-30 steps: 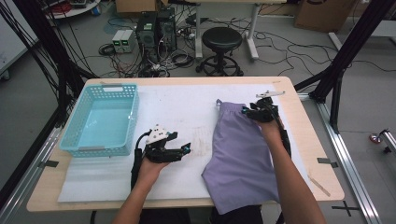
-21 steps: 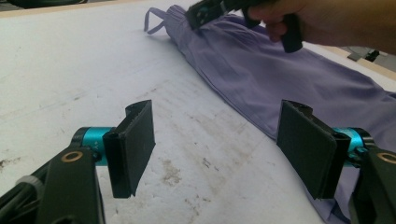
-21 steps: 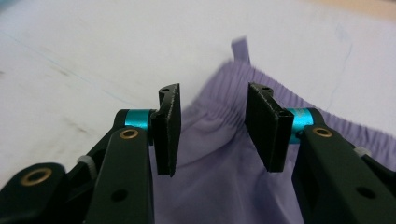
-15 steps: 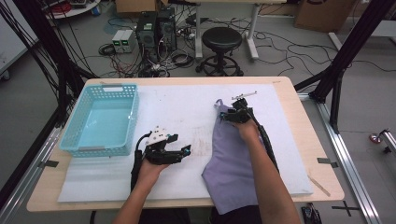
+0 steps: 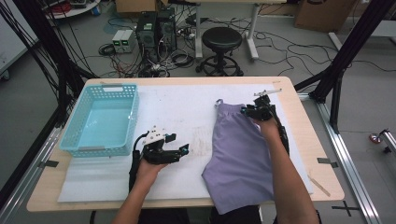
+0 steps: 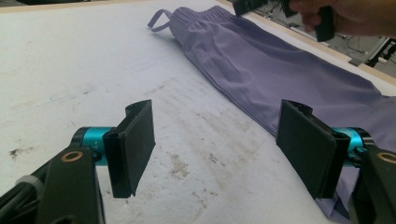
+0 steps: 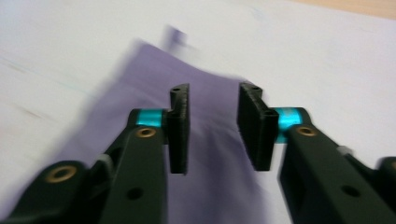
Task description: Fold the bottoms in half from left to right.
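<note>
Shorts [image 5: 240, 154] lengthwise, waistband away from person.

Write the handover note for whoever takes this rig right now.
Left hand-held gripper: open, holding nothing, low over the white mat.
Right hand-held gripper: jaws just been closing, a gap remains, over the waistband end of the purple shorts; no grip yet.
Shorts lie flat on the mat's right side, near end over the table edge.
Blue basket at left.
Done: nothing visibly finished. Left: grasp the shorts.
</note>
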### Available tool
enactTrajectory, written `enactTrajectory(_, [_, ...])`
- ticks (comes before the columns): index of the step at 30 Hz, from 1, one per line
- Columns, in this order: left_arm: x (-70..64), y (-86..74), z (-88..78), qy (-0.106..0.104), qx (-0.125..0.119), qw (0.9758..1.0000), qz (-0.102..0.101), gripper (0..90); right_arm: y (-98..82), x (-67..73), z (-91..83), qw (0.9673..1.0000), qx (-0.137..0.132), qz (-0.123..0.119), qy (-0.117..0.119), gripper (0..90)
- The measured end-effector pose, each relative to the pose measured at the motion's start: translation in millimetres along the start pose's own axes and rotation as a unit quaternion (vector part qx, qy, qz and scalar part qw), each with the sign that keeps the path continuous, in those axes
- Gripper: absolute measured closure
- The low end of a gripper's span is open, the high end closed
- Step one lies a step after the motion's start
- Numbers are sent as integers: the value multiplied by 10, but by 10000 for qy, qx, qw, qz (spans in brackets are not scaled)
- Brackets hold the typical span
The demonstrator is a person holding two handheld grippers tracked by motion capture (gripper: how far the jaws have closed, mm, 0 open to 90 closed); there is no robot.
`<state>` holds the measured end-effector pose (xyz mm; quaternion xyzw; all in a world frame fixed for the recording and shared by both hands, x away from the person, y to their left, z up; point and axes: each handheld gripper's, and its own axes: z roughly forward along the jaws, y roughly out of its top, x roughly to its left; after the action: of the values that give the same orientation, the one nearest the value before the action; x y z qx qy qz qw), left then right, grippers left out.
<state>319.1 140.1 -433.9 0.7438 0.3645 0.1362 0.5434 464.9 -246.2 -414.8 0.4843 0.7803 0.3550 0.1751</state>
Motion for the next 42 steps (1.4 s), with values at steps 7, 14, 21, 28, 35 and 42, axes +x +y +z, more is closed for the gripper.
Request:
enactTrajectory(7, [-3,-32,57,-13,79,10000,-42,281,-338,-81,18,9987,318,-102,-395,894])
enactTrajectory(14, [-17,-50,76,-14,117,9999,-41,282,-406,-156,13,9959,566,-21,-707,844])
enactTrajectory(21, [7,-57,79,-13,54,9999,-123,282,-187,48,-121,9967,-297,-173,-730,508])
enactTrajectory(28, [-25,-68,75,-81,60,9998,-150,282,55,462,249,9988,-283,-366,-130,506])
enactTrajectory(35, [-31,-68,76,-133,86,9997,-175,282,-17,513,477,9930,279,-1012,-542,539])
enactTrajectory(42, [-19,-49,131,-178,119,9991,-374,282,-49,174,-42,9986,-451,-188,-201,535])
